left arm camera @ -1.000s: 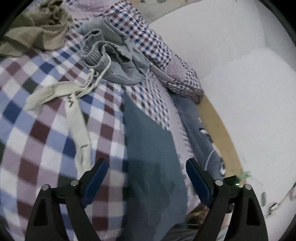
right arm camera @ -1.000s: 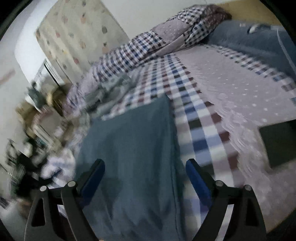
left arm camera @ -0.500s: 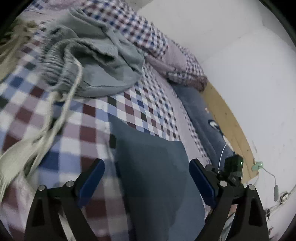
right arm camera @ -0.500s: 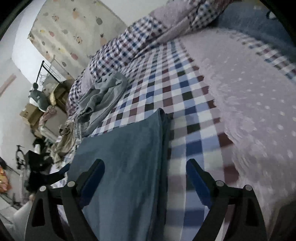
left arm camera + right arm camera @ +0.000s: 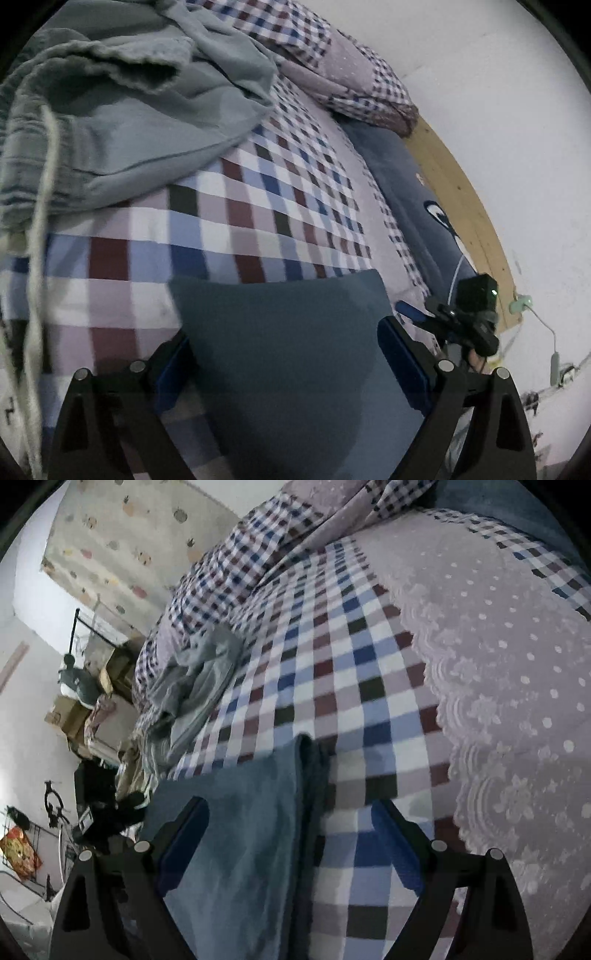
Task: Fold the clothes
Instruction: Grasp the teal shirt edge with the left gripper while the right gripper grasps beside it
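A folded teal-blue garment (image 5: pixel 291 350) lies flat on the checked bedspread (image 5: pixel 236 218). My left gripper (image 5: pixel 284 358) is open just above it, one finger past each side edge, holding nothing. In the right wrist view the same garment (image 5: pixel 236 834) shows its layered right edge. My right gripper (image 5: pixel 291 834) is open and straddles that edge, its left finger over the cloth and its right finger over bare bedspread (image 5: pixel 351 672). The right gripper (image 5: pixel 461 317) also appears at the far side of the garment in the left wrist view.
A crumpled grey garment with an elastic waistband (image 5: pixel 122 103) and a pale drawstring (image 5: pixel 40 206) lies beyond the folded one, seen again as a grey heap (image 5: pixel 199 679). A checked quilt (image 5: pixel 332 62), a blue pillow (image 5: pixel 413 195), the wooden bed edge (image 5: pixel 465 206) and room clutter (image 5: pixel 74 701) surround the area.
Both grippers have moved forward and dropped low over the folded teal garment, so its far edge sits close ahead. Both stay open throughout.
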`<state>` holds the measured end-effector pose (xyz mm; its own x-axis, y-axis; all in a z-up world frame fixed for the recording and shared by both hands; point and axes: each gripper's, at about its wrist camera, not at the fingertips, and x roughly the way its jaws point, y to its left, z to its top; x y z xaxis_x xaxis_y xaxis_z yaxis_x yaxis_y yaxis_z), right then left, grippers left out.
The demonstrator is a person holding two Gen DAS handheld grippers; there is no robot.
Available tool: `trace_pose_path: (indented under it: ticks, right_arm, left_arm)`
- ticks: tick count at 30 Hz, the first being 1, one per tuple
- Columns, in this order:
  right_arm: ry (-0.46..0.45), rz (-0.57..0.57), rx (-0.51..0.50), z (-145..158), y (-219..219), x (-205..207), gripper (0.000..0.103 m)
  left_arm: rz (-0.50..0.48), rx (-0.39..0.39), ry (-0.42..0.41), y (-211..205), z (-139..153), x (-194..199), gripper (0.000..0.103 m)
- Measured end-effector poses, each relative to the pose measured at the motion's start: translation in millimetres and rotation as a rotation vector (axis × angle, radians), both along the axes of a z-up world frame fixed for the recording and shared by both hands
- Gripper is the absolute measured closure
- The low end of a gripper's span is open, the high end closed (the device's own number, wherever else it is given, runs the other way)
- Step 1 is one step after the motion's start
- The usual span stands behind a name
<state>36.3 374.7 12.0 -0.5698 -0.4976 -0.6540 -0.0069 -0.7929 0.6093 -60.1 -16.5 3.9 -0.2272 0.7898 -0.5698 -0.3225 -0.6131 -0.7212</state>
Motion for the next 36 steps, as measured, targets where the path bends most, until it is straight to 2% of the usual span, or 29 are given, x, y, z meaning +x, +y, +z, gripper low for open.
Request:
trace_pose_path:
  ticks: [6,12,20,22,24,27,29,31,32,33,34,36]
  right_arm:
    - [-0.048,0.034,0.010,-13,-6,-19,0.011]
    - [-0.063,0.100,0.014,-23,-18,-40,0.011]
    - [-0.088,0.271,0.045,-33,-64,-62,0.009]
    - [-0.092,0.291,0.075,-35,-75,-66,0.009]
    - [-0.093,0.292,0.065,-37,-77,-68,0.009]
    - [-0.087,0.278,0.017,-39,-72,-69,0.010]
    - [-0.081,0.272,-0.002,-39,-69,-68,0.011]
    - [-0.076,0.267,-0.008,-38,-69,-67,0.021]
    - [-0.079,0.260,-0.001,-38,-68,-67,0.042]
    - [-0.085,0.250,0.012,-39,-67,-67,0.067]
    - [-0.091,0.241,0.025,-40,-66,-68,0.075]
    - [-0.095,0.235,0.026,-41,-64,-68,0.078]
  left_arm:
    - [-0.043,0.027,-0.020,3,3,-1,0.008]
    - [-0.029,0.046,-0.034,-2,4,1,0.008]
    - [-0.026,0.046,-0.027,-4,4,1,0.008]
    - [-0.027,0.045,-0.024,-4,4,1,0.008]
    - [-0.026,0.042,-0.023,-4,5,1,0.008]
    - [-0.018,0.035,-0.021,-3,6,1,0.011]
    - [-0.007,0.017,-0.021,-4,6,1,0.018]
    - [0.015,-0.016,-0.030,-7,2,0,0.042]
    - [0.031,-0.035,-0.041,-9,-1,-2,0.049]
    - [0.049,-0.050,-0.053,-12,-4,-3,0.062]
    - [0.060,-0.055,-0.059,-15,-7,-3,0.071]
    - [0.075,-0.048,-0.064,-20,-11,-4,0.077]
